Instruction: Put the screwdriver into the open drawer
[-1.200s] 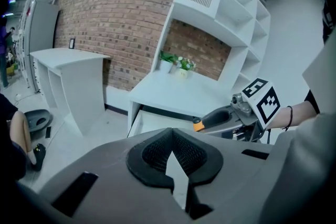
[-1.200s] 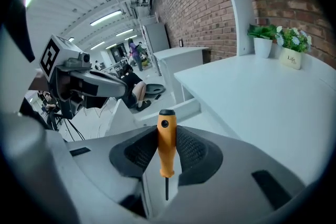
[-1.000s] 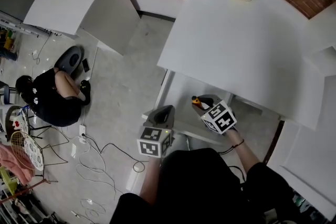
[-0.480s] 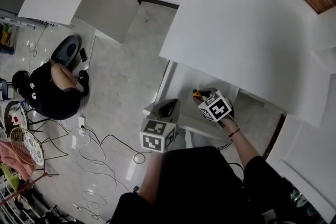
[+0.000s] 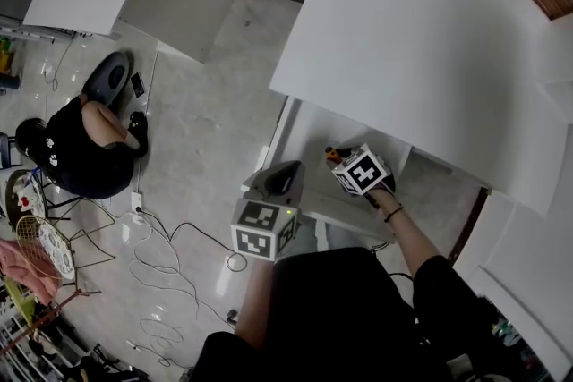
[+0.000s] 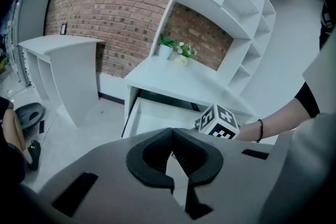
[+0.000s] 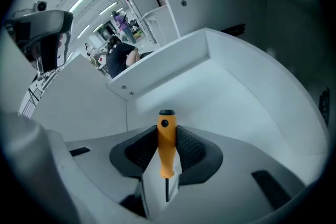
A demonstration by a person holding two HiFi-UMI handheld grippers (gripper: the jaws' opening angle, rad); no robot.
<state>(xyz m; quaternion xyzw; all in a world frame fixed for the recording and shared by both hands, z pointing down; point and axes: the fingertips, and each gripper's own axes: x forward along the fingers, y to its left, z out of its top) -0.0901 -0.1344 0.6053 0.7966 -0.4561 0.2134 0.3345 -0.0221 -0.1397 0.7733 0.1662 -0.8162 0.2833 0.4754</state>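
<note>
Head view: the right gripper (image 5: 340, 161), clamped on an orange-handled screwdriver (image 5: 332, 154), hangs over the open white drawer (image 5: 309, 134) beneath a white desk (image 5: 421, 58). The left gripper (image 5: 285, 173) hovers near the drawer's front left corner.

Left gripper view: its jaws meet at the tips with nothing between them, facing the drawer.

Right gripper view: the jaws pinch the screwdriver's handle. Its black-capped end points ahead above the drawer's bare floor, and the metal shaft runs back between the jaws.

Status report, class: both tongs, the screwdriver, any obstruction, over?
Left tongs shut, empty. Right tongs shut on orange-handled screwdriver, over open white drawer. Nothing seen blocking it.
</note>
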